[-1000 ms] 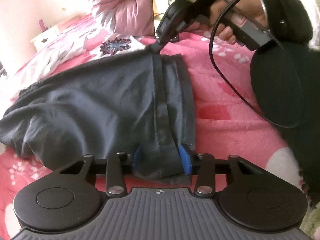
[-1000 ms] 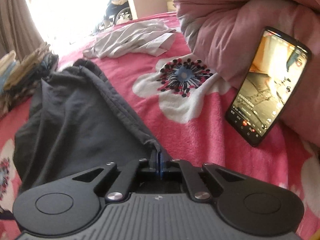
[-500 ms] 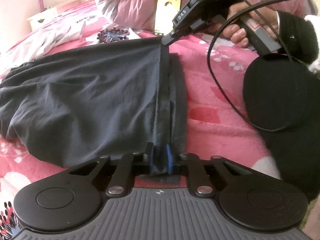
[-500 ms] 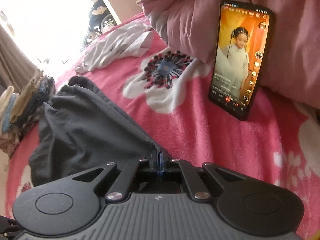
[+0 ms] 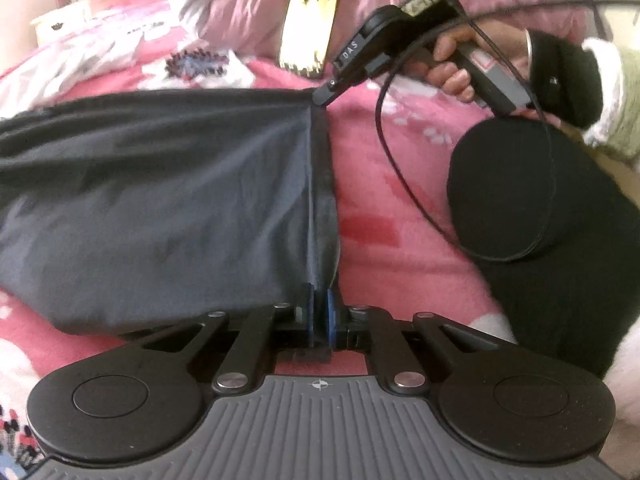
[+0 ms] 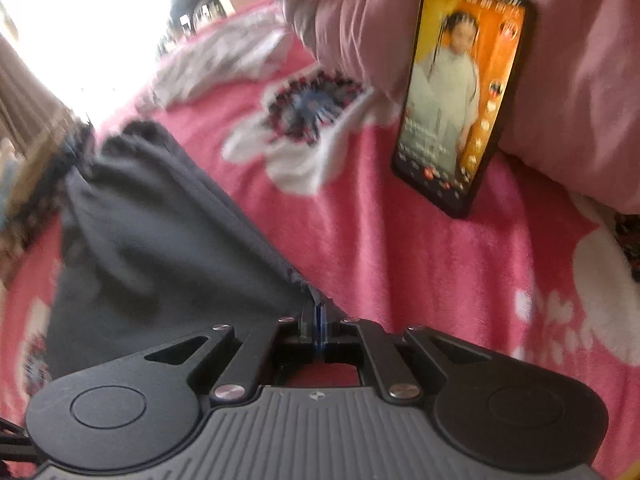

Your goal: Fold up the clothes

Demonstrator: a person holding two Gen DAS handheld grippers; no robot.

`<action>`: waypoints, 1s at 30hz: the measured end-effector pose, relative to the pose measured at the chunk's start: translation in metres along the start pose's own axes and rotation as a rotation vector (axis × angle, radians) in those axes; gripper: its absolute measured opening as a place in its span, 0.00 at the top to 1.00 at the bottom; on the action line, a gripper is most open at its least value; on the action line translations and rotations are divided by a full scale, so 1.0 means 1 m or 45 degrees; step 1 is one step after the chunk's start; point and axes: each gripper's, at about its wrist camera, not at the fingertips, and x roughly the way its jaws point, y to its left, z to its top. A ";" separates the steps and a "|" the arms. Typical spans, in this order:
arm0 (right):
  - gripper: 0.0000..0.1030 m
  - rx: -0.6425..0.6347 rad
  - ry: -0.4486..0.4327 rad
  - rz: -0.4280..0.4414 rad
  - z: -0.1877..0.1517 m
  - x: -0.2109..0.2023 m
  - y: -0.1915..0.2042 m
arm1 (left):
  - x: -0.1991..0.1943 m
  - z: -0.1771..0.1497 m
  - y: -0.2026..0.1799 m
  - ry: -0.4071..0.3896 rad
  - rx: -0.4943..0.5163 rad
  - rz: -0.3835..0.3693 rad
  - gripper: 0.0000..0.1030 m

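Dark grey garment (image 5: 160,208): spread over the pink floral blanket (image 5: 400,208), its right edge pulled into a straighter, tauter line than a second ago, when it lay slack and wider. Left gripper (image 5: 319,314): blue pads, spread either side of the near hem a second ago, now pressed together on that hem; right gripper (image 5: 324,98), in the person's hand (image 5: 452,68): clamped as before on the far corner, jaws tight together. Phone (image 6: 460,92): lit, leaning against the pink quilt (image 6: 560,60) beyond the garment, more upright in the right wrist view than before.
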 end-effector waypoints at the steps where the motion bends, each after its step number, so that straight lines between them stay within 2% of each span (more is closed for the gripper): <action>1: 0.98 -0.014 0.021 -0.024 -0.001 0.005 0.001 | 0.005 -0.002 0.000 0.019 -0.004 -0.003 0.96; 4: 0.98 -0.042 0.047 -0.045 0.000 0.011 0.003 | 0.013 -0.007 0.000 0.037 -0.013 -0.011 0.95; 7: 0.97 -0.161 0.101 -0.089 -0.001 0.018 0.012 | 0.013 -0.010 -0.001 0.023 -0.022 -0.036 0.83; 8: 0.95 -0.196 0.097 -0.106 -0.001 0.017 0.015 | 0.011 -0.011 -0.001 0.015 -0.026 -0.045 0.76; 9: 0.91 -0.230 0.093 -0.124 -0.002 0.015 0.017 | 0.009 -0.013 -0.002 0.004 -0.027 -0.052 0.70; 11: 0.67 -0.305 0.065 -0.193 -0.005 0.009 0.023 | 0.003 -0.017 -0.005 -0.003 -0.018 -0.059 0.63; 13: 0.63 -0.330 0.018 -0.261 -0.009 -0.002 0.027 | -0.005 -0.021 -0.008 -0.006 -0.003 -0.058 0.59; 17: 0.63 -0.294 -0.138 -0.308 -0.006 -0.028 0.032 | -0.026 -0.028 0.004 -0.030 -0.024 -0.033 0.58; 22: 0.66 -0.472 -0.326 -0.184 -0.003 -0.045 0.073 | -0.049 -0.025 0.032 -0.091 -0.138 0.008 0.58; 27: 0.76 -0.646 -0.290 -0.086 0.000 -0.020 0.112 | -0.045 -0.012 0.051 -0.175 -0.159 0.130 0.57; 30: 0.81 -0.627 -0.190 -0.099 0.003 0.011 0.111 | -0.031 -0.004 0.064 -0.214 -0.200 0.173 0.56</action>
